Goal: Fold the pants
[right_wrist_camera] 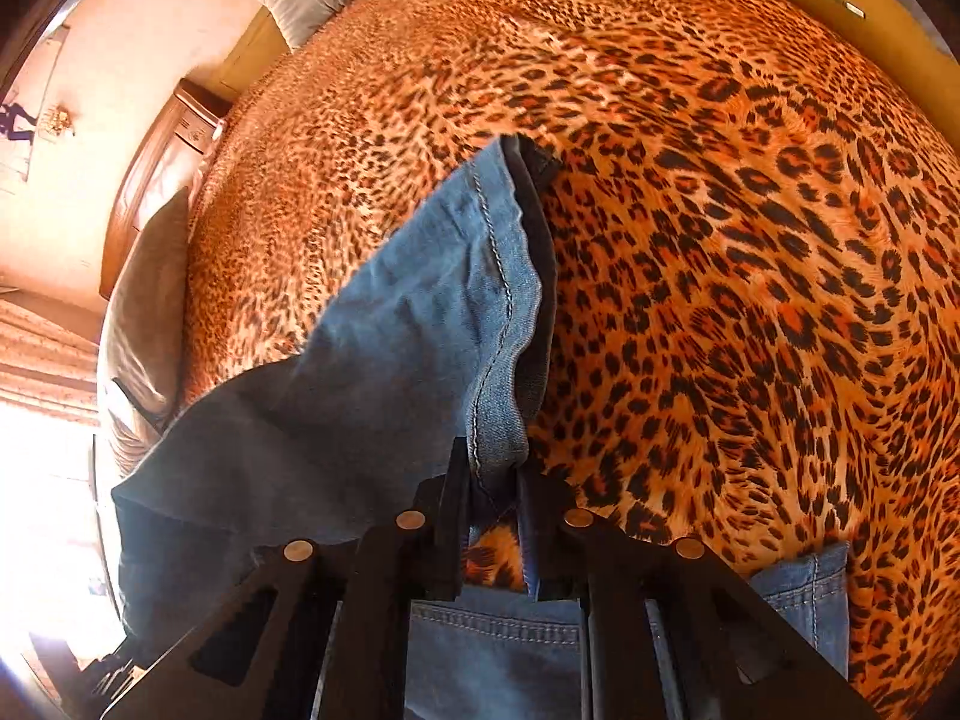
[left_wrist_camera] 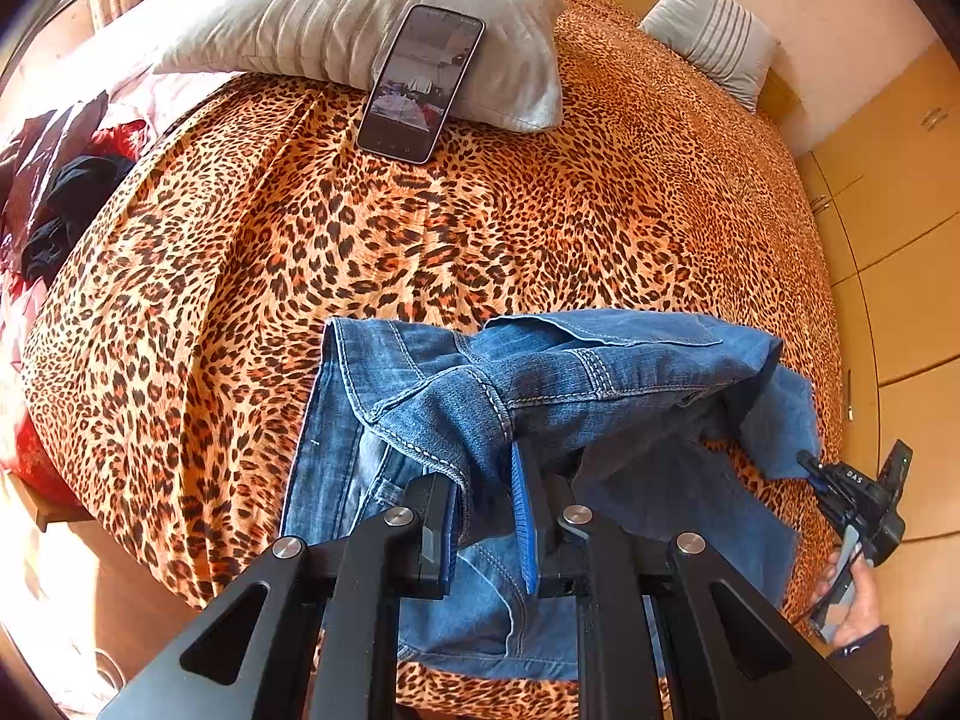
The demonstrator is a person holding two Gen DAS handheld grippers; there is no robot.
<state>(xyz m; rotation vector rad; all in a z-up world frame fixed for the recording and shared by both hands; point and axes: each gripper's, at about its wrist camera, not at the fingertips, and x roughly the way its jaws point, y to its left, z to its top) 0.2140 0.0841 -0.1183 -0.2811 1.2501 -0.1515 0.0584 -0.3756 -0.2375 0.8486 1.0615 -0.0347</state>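
There is one pair of blue jeans (left_wrist_camera: 540,396). There are two grippers: the left gripper (left_wrist_camera: 486,516), seen up close, and the right gripper (left_wrist_camera: 807,462), seen at the side. One hand (left_wrist_camera: 855,600) can be seen holding the right gripper. There is one bed with one spotty leopard cover (left_wrist_camera: 420,228). Two grey pillows lie on it, a big near pillow (left_wrist_camera: 336,12) and a small far pillow (left_wrist_camera: 714,36). One phone (left_wrist_camera: 420,84) leans on the big pillow. One heap of red and black clothes (left_wrist_camera: 66,192) sits at the bed's edge.
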